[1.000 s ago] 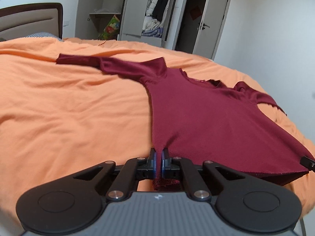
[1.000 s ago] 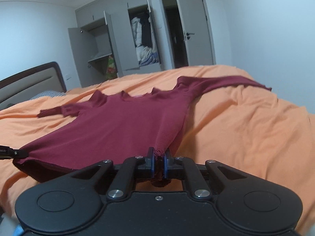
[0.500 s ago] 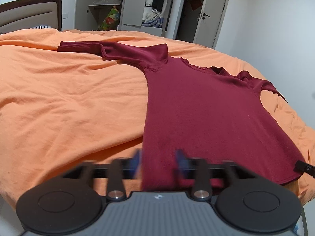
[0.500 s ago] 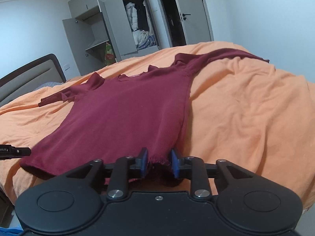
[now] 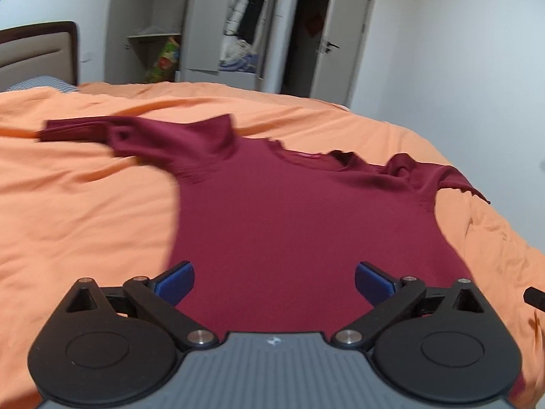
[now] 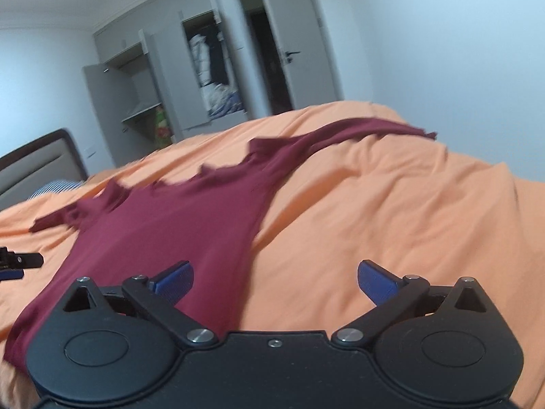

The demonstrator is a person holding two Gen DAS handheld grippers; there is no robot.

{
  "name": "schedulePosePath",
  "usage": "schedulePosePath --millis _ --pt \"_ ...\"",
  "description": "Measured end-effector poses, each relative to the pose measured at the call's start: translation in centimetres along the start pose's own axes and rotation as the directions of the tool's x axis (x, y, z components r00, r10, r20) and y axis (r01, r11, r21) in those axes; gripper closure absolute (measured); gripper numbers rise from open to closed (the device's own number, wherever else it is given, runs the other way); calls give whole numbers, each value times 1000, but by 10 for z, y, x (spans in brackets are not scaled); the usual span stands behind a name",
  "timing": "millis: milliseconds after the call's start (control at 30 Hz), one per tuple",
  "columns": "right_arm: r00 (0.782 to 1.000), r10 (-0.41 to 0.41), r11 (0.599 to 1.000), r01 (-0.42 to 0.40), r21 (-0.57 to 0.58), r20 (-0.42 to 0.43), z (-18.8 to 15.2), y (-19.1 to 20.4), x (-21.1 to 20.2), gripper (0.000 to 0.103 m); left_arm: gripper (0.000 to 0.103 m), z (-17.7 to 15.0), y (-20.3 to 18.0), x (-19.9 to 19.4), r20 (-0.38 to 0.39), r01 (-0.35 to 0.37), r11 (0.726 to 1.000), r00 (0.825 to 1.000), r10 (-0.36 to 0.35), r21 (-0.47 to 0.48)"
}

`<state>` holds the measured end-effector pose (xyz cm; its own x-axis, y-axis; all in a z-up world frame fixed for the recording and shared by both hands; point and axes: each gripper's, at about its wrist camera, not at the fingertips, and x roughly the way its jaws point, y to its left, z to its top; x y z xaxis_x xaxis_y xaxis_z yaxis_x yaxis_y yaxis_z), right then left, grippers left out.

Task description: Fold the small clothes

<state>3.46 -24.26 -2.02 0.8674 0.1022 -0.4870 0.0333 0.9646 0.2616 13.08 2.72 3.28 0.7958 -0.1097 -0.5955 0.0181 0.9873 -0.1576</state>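
Currently the shirt (image 5: pixel 299 218) lies spread flat and face-up on the orange bedcover (image 5: pixel 85 225), body smooth, both sleeves stretched outward; no fold is yet made. Judged from this, only the laying-out is done, and every fold remains: sleeves in, sides over, hem to collar.

The left gripper (image 5: pixel 274 281) stands with its jaws wide apart and empty, poised over the hem near the shirt's middle. The right gripper (image 6: pixel 274 281) is likewise wide and empty, beside the shirt's right side seam, partly over bare cover.

Edges: the left sleeve (image 5: pixel 88 129) runs toward the headboard (image 5: pixel 37 52) side; the right sleeve (image 6: pixel 357 133) reaches close to the bed's far edge, where the cover drops away. Open cover is ample on both sides of the shirt for swinging sleeves inward. The wardrobe (image 5: pixel 211 24) stands well apart, no obstruction.
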Motion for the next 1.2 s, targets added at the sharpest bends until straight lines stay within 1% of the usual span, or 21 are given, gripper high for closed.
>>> schedulePosePath --millis 167,300,367,467,533,600,667,733,800,833,867,933,967,1033,1067,1133,1167,1200 --pt "998 -53 998 51 42 45 31 -39 29 1 0 32 -49 66 10 66 995 998 -67 78" --pt "993 -103 993 100 56 52 56 -74 61 1 0 56 -91 122 15 122 986 992 -125 114" --pt "990 -126 991 123 56 60 70 -94 78 1 0 66 -110 148 31 137 982 989 -143 129" --pt "988 -143 986 138 91 62 90 -126 110 1 0 77 -134 186 68 130 983 988 -140 133" --pt "990 -129 980 119 157 56 105 -149 135 1 0 81 -143 206 98 121 986 986 -133 118" --pt "993 -106 973 93 213 49 117 -167 159 1 0 87 -150 228 125 90 992 987 -101 92" --pt "996 -85 963 74 260 33 128 -184 186 1 0 89 -150 246 146 59 997 987 -67 58" --pt "996 -85 948 74 311 21 139 -199 213 2 0 90 -147 262 160 35 999 986 -37 18" --pt "995 -97 929 87 360 10 148 -214 236 7 0 91 -136 274 150 26 999 988 -21 -30" --pt "994 -111 918 98 384 12 153 -221 247 8 0 91 -131 280 138 27 998 990 -19 -53" --pt "992 -124 908 108 406 14 159 -228 256 8 0 90 -126 289 115 23 996 993 -14 -81" --pt "987 -158 885 139 445 7 167 -241 275 13 0 90 -114 307 53 1 990 999 6 -139" --pt "985 -174 873 156 463 -4 171 -247 284 14 0 90 -111 314 43 -8 988 999 14 -153" --pt "979 -204 846 190 498 -25 178 -261 302 21 0 91 -108 323 57 -23 987 998 33 -156" --pt "975 -219 832 205 515 -35 179 -268 308 27 0 91 -108 326 59 -31 988 997 40 -150" --pt "974 -222 799 208 565 -44 180 -279 321 38 0 87 -110 329 68 -43 991 996 52 -128" --pt "973 -225 784 207 586 -43 181 -283 325 54 0 84 -111 330 76 -47 992 996 56 -118" --pt "973 -225 775 206 598 -43 182 -285 328 72 0 81 -111 330 85 -47 992 995 57 -113"
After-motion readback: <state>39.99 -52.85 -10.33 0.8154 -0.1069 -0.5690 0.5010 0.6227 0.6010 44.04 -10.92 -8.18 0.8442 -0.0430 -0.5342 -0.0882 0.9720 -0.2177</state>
